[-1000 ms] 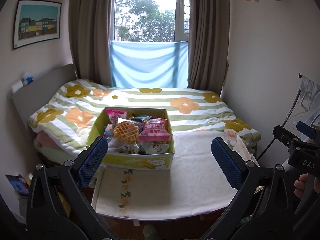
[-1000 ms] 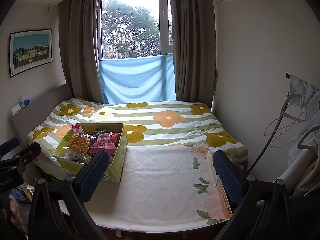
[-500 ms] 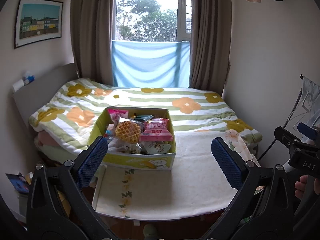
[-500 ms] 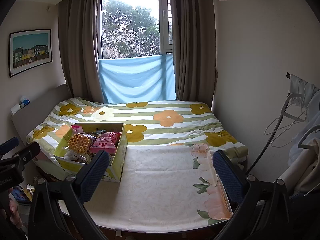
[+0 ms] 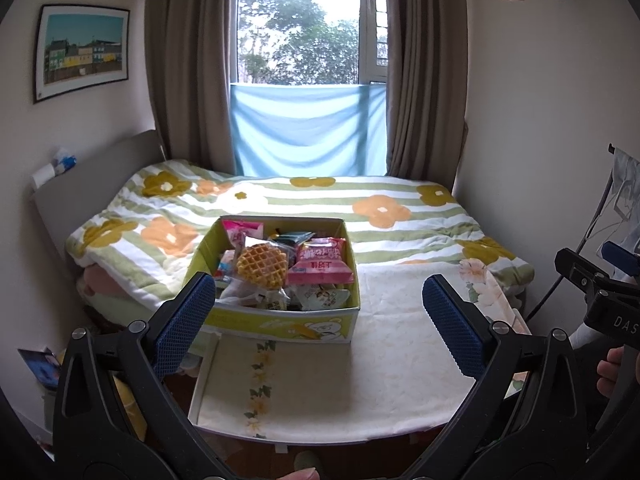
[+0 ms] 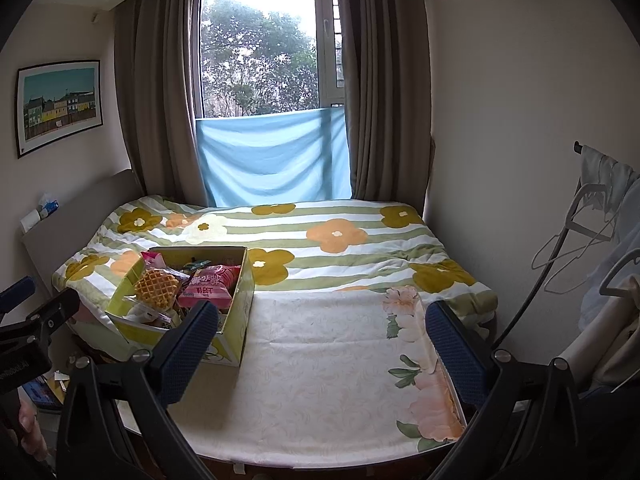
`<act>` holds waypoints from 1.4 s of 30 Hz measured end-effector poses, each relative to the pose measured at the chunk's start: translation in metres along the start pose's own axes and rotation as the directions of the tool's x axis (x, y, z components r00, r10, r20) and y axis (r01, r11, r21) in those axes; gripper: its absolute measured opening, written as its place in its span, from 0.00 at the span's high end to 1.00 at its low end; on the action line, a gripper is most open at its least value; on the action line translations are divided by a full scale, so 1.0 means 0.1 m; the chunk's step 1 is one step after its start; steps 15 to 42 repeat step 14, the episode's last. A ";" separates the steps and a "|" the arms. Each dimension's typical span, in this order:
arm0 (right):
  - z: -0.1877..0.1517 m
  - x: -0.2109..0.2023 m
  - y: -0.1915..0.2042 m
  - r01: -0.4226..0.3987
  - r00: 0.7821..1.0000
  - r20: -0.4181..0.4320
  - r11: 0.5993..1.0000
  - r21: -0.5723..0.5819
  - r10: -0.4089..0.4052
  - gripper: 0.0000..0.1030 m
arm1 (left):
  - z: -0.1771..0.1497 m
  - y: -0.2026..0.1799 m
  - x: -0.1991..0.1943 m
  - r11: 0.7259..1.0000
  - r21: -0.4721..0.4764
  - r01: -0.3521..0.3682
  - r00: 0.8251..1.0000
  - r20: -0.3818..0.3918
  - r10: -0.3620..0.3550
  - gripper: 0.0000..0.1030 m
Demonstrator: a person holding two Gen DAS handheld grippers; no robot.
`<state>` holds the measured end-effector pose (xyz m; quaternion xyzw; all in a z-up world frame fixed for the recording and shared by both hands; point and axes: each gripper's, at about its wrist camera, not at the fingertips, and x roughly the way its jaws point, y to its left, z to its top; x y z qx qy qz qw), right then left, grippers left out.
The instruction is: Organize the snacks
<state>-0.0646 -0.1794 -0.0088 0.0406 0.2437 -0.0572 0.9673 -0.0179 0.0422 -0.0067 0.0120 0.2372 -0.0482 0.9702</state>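
Both my left tool (image 5: 316,316) and right tool (image 6: 320,344) gape empty; my blue pad (image 5: 182,322) hides the snack box (image 5: 280,326) corner.

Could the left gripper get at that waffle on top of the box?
Probably yes: the waffle lies on top in the open box, and the left gripper has its jaws wide open with nothing between.

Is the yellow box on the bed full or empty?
Full. The yellow box is open on top, with a waffle packet and a pink packet heaped to its rim.
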 end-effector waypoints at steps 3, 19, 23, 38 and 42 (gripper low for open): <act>0.00 0.00 0.00 0.002 1.000 -0.001 1.000 0.001 -0.002 0.00 | 0.01 -0.01 0.03 1.000 -0.002 -0.006 1.000 -0.006 0.006 0.00; 0.00 0.01 -0.01 0.000 1.000 0.000 1.000 0.000 0.000 0.00 | 0.01 -0.05 0.00 0.999 0.010 -0.032 0.999 0.039 0.031 0.00; 0.00 0.01 -0.01 0.000 1.000 0.000 1.000 0.000 0.000 0.00 | 0.01 -0.05 0.00 0.999 0.010 -0.032 0.999 0.039 0.031 0.00; 0.00 0.01 -0.01 0.000 1.000 0.000 1.000 0.000 0.000 0.00 | 0.01 -0.05 0.00 0.999 0.010 -0.032 0.999 0.039 0.031 0.00; 0.00 0.01 -0.01 0.000 1.000 0.000 1.000 0.000 0.000 0.00 | 0.01 -0.05 0.00 0.999 0.010 -0.032 0.999 0.039 0.031 0.00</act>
